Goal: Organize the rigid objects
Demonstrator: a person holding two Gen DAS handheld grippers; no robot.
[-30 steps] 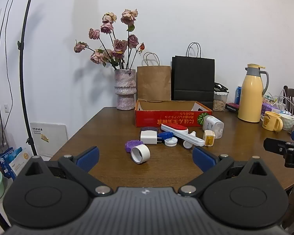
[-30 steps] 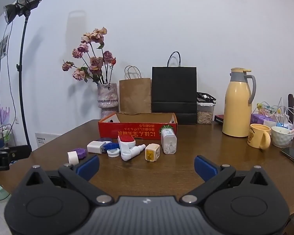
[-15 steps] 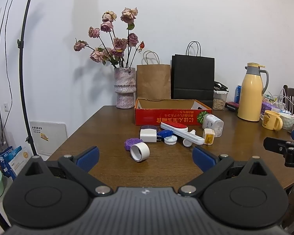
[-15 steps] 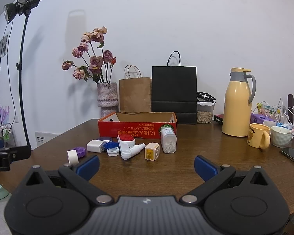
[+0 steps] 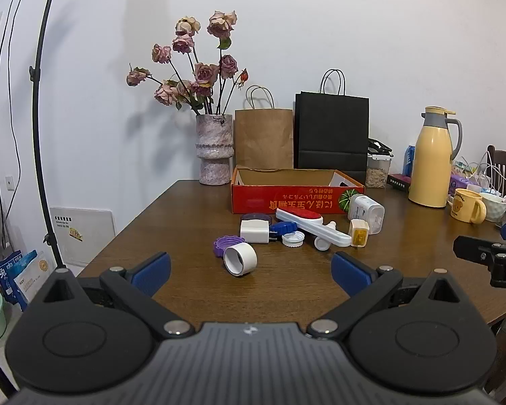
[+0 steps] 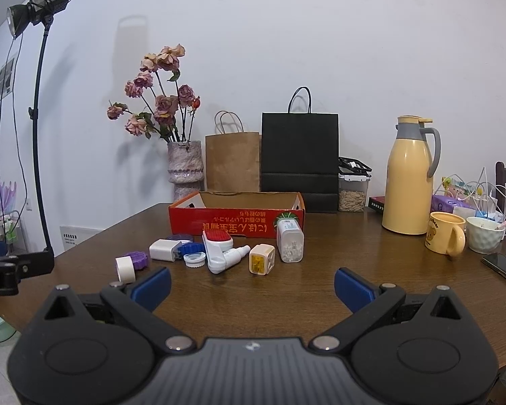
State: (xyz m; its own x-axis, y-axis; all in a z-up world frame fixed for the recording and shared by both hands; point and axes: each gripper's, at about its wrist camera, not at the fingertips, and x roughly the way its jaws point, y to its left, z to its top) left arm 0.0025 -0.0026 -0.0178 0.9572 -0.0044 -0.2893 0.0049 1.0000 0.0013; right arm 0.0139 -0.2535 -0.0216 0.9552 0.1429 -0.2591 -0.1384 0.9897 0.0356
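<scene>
Both tools are off the work. The left gripper (image 5: 249, 266) stands with its blue-padded jaws spread wide and nothing between them. The right gripper (image 6: 251, 285) is likewise fully spread and empty. Each hangs over the near edge of the dark brown wooden table (image 5: 185, 209).

The loose items lie in a cluster at mid-table, just in front of the shallow red cardboard box (image 5: 297, 194), which appears empty and is judged to be the receptacle. Nothing has been placed in it as far as can be seen.

Nearest the left gripper, at its 12 o'clock, is a short white plastic ring (image 5: 240, 259) lying on its side, open end toward the camera; its axis therefore runs roughly along the line of approach. A purple ribbed cap (image 5: 223, 243) touches or nearly touches it at 11 o'clock. Beyond lie a white square charger plug (image 5: 254, 231) and a long white lint brush with a red pad (image 5: 308, 224), its long axis running from 11 o'clock to 4 o'clock across the left view.

From the right gripper the ring (image 6: 124, 269) sits far off at 10 o'clock; a small white-and-yellow cube (image 6: 261, 259) at 12 o'clock and a white rectangular bottle (image 6: 289, 240) are nearer.

Judgement: the left gripper is better placed for the ring, and the right for the cube. Closing across the ring's curved sides risks it rolling.
</scene>
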